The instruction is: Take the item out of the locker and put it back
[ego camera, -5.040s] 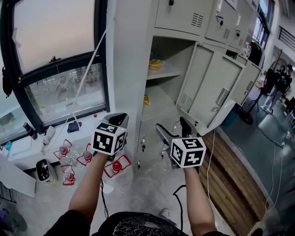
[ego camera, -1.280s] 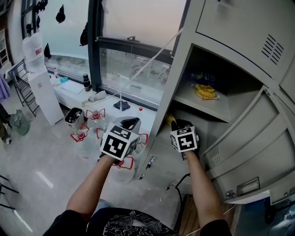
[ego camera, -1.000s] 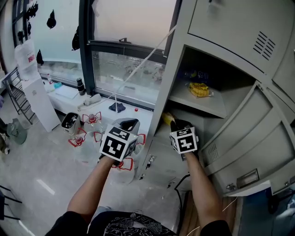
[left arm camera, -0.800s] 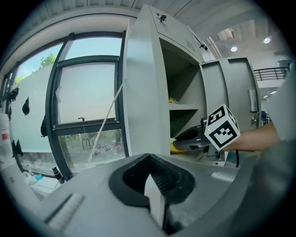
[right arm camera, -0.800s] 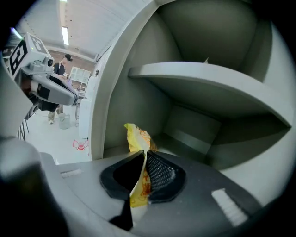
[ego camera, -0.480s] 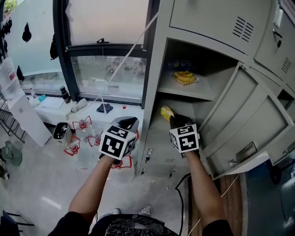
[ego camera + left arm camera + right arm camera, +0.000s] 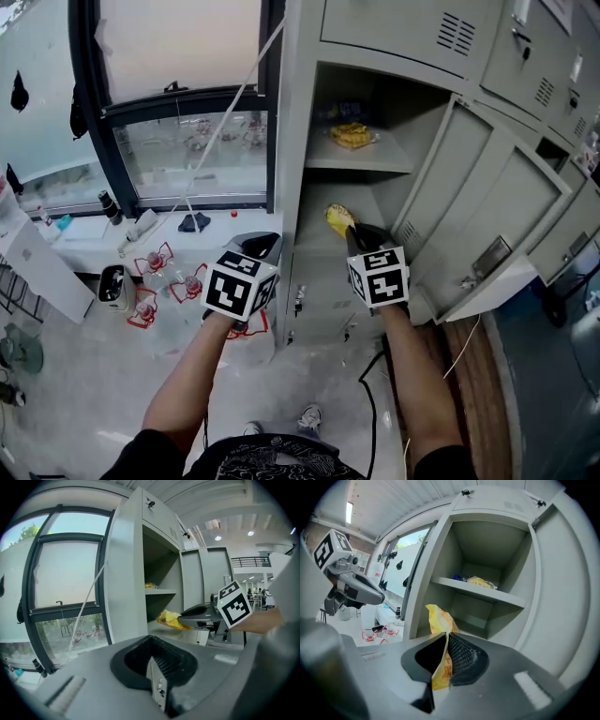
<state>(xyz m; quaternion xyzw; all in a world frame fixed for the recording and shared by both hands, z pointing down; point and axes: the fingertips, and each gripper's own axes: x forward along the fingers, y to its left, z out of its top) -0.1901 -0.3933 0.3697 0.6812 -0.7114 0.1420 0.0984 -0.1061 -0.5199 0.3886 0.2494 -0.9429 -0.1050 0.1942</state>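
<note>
The yellow packet (image 7: 337,220) is clamped in the right tongs (image 7: 350,230), which pinch its lower part so that its crumpled top stands up above the jaws. In the right gripper view the two jaws press flat on the packet (image 7: 440,620) with only its thin film between them. In the head view it hangs just in front of the lower opening of the grey locker (image 7: 291,141), a little right of the frame's centre. It touches neither the bay's floor nor the shelf (image 7: 361,164) above. The left tongs (image 7: 261,242) are held lower left of the locker's front edge with their jaws together on nothing, as the left gripper view shows, and they take no part in the grip. That view also catches the packet (image 7: 171,619) at right of centre, poking out of the other tongs before the open bay. A second yellow packet (image 7: 352,134) lies on the shelf in the upper middle of the frame, and the locker's door (image 7: 469,216) swings wide open to the right, so the way in is free. Judged from how things lie, the taking-out half looks done or all but done, and the putting-back half remains. The next move calls for carrying the packet forward through the opening, low enough to clear the shelf's edge. It should then be lowered onto the bay's floor and the right jaws parted only once it rests there, or the light, slippery film may drop short at the threshold.
</note>
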